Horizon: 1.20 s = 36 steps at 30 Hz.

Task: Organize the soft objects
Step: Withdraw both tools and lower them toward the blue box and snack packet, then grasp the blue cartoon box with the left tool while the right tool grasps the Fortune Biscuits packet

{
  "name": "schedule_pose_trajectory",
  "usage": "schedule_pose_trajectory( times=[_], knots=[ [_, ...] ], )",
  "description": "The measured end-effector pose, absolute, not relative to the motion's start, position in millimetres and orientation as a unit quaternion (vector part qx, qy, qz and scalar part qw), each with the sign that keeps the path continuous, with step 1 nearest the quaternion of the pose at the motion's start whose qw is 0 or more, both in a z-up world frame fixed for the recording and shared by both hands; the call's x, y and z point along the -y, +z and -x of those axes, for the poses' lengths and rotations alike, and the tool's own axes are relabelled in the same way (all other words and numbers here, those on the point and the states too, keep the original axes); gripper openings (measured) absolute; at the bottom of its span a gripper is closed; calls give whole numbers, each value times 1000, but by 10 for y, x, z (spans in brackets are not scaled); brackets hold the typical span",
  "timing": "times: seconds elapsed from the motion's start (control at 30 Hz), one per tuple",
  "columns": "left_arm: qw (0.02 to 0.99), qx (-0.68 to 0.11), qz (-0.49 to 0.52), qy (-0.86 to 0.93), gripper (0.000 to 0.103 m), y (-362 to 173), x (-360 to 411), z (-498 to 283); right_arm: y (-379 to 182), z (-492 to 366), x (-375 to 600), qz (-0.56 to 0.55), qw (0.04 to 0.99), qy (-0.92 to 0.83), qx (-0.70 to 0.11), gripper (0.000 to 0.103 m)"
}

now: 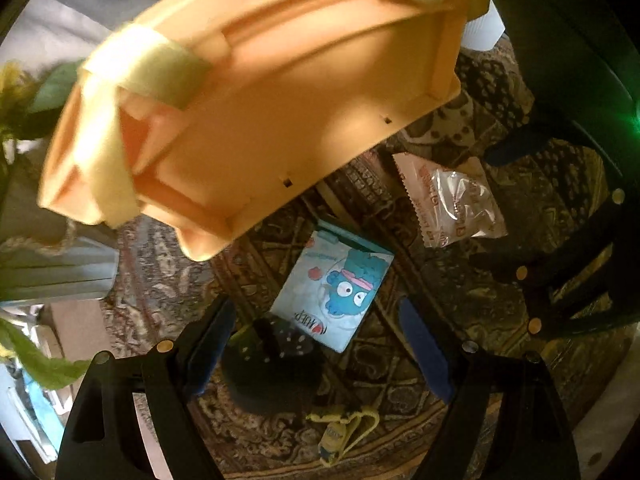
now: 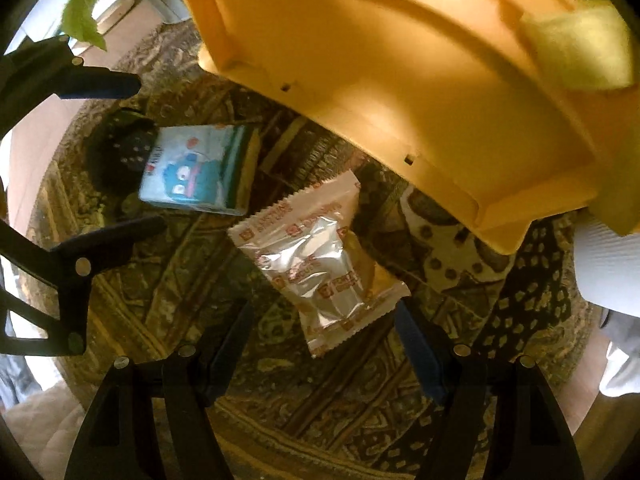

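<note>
A light-blue tissue pack (image 1: 334, 286) with a cartoon face lies on the patterned cloth, just ahead of my open left gripper (image 1: 320, 344); it also shows in the right wrist view (image 2: 196, 172). A dark spotted soft item (image 1: 276, 368) lies between my left fingers, untouched. A clear snack packet (image 2: 320, 264) lies just ahead of my open right gripper (image 2: 324, 344); it also shows in the left wrist view (image 1: 452, 200). An orange plastic bin (image 1: 256, 92) with yellow fabric handles fills the top of both views (image 2: 400, 80). The other gripper shows at each view's edge.
A small yellow keychain with a cord (image 1: 340, 432) lies near my left gripper. A white cylinder (image 2: 608, 268) stands at the right. Green leaves (image 1: 36, 364) and a rope-trimmed container (image 1: 56, 264) sit at the left. The patterned cloth (image 2: 160, 280) covers the round table.
</note>
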State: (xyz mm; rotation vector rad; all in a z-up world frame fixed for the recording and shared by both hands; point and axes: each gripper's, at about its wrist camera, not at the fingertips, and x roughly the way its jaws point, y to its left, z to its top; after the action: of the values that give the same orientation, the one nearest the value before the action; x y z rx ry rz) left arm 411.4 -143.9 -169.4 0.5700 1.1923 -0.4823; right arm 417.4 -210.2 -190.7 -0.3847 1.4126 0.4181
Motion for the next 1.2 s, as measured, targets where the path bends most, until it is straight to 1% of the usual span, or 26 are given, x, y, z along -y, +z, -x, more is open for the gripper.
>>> schedule_pose_trajectory(
  times=[0.4,0.5,0.57,0.6,0.63,0.77,0.93,1.2],
  knots=[
    [756,-567,-232,-229,84,-2058,1471,-4288,-2112,-4300,2031,165,739,181,-628,73],
    [762,-562,-228,-225,81,-2097,1481,-4294,-2146,-4323,2044,164,744,180,-623,73],
    [765,-562,-217,-228,75,-2095,1486,-4297,-2138,-4310,2037,162,750,179,-615,72],
    [765,-563,-213,-229,72,-2098,1482,-4294,-2137,-4293,2037,161,752,178,-614,70],
    [766,-563,-205,-232,67,-2094,1488,-4288,-2133,-4278,2049,159,754,178,-612,67],
    [775,-556,-198,-227,65,-2073,1509,-4237,-2092,-4225,2087,142,763,177,-605,60],
    [792,-551,-157,-211,64,-1965,1467,-4103,-2003,-4158,2243,121,779,171,-591,52],
    [835,-518,-101,-154,63,-1755,1298,-3836,-1751,-3975,2403,92,812,153,-556,49]
  ],
)
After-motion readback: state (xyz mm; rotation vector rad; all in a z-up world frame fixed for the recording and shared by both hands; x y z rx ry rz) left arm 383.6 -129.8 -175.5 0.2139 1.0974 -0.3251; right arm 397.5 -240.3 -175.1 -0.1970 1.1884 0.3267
